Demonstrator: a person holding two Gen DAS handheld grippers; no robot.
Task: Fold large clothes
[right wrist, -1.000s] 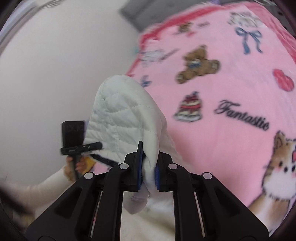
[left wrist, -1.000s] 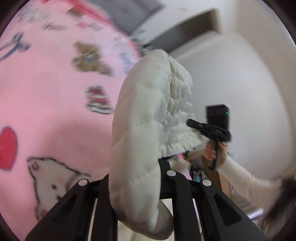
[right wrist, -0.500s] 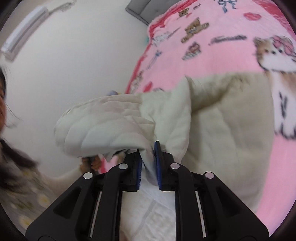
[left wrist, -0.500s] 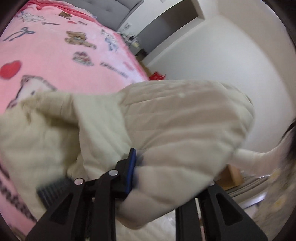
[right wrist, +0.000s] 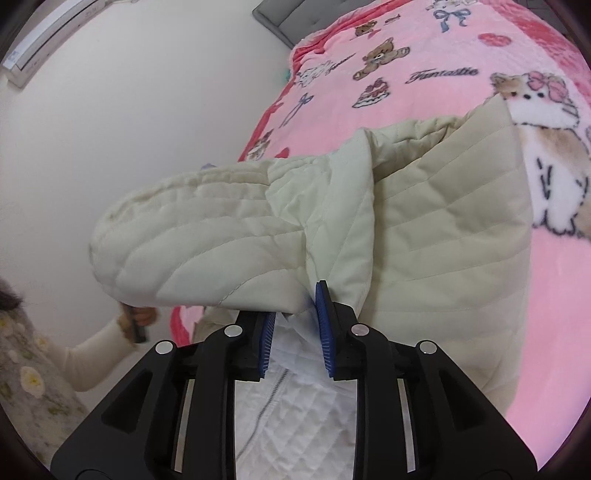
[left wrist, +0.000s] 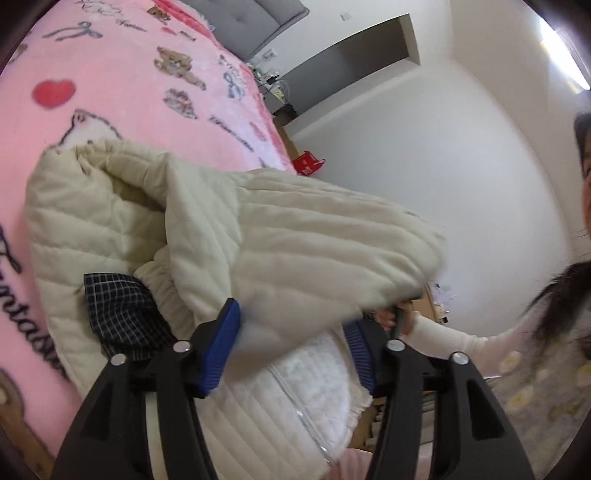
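Observation:
A cream quilted jacket lies on the pink cartoon-print blanket, one puffy part folded over towards me. Its white quilted lining with a zip shows underneath, and a dark checked patch peeks out at the left. My left gripper has its jaws opening wide; the folded edge sits loosely between them, with no pad pressing. My right gripper is opening too, with the jacket's hem in the narrow gap. A cream sleeve leads to the hand on the other gripper's handle.
The bed's edge runs close to a white wall. A grey headboard stands at the far end. A red box lies on the floor beside the bed. An air conditioner hangs high on the wall.
The jacket, held up in the air a second ago, has come down folded onto the blanket. My left jaws have sprung wide off the fabric; my right jaws have parted a little.

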